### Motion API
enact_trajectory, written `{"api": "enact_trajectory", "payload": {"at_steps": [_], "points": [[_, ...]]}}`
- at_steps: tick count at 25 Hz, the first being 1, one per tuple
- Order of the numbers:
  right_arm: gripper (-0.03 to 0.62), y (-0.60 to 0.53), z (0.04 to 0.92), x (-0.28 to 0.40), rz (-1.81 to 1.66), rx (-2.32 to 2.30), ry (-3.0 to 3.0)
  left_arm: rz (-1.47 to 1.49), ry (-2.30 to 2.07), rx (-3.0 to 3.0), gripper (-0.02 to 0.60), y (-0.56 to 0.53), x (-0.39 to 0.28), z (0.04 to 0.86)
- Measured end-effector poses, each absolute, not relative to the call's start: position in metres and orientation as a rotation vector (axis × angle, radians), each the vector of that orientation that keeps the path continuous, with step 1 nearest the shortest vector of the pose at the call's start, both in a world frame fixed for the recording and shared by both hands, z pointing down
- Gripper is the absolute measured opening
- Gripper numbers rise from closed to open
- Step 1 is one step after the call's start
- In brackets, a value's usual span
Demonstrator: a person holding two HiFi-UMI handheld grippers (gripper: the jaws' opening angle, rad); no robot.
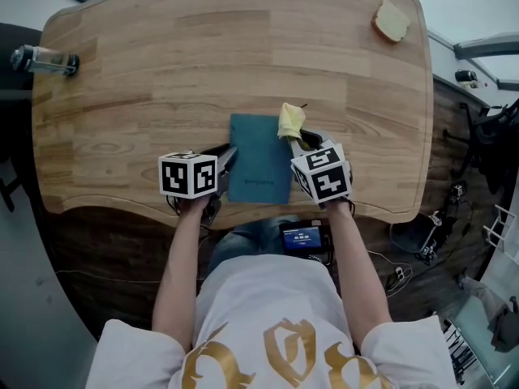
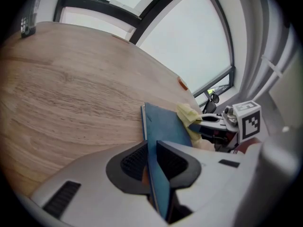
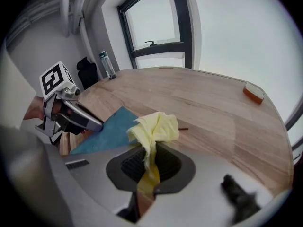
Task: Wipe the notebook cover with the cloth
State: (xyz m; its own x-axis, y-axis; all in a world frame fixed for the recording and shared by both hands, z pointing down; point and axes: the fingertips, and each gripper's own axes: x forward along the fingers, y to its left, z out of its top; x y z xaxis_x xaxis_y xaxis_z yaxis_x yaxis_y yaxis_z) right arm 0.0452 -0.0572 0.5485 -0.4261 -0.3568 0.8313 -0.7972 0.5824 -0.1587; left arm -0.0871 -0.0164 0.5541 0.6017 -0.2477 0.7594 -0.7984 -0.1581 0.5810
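Observation:
A teal notebook [image 1: 259, 156] lies flat near the front edge of the wooden table [image 1: 162, 55]. My left gripper [image 1: 227, 156] is at its left edge and, in the left gripper view, its jaws are shut on the notebook [image 2: 163, 126] cover edge [image 2: 152, 162]. My right gripper [image 1: 304, 142] sits at the notebook's far right corner, shut on a crumpled yellow cloth [image 1: 290, 120]. In the right gripper view the cloth [image 3: 156, 129] bunches above the jaws [image 3: 147, 162], with the notebook [image 3: 106, 129] just left of it.
A clear bottle [image 1: 45, 59] lies at the table's far left edge. A tan sponge-like block [image 1: 392, 21] rests at the far right corner. A small screen device [image 1: 302, 236] sits below the table edge by the person's lap.

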Motion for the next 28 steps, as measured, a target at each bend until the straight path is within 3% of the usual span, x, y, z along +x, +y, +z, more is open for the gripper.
{"api": "enact_trajectory", "payload": {"at_steps": [28], "points": [[0.041, -0.063, 0.547, -0.005, 0.569, 0.797, -1.994, 0.625, -0.832, 1.716, 0.063, -0.017, -0.086, 0.554]]}}
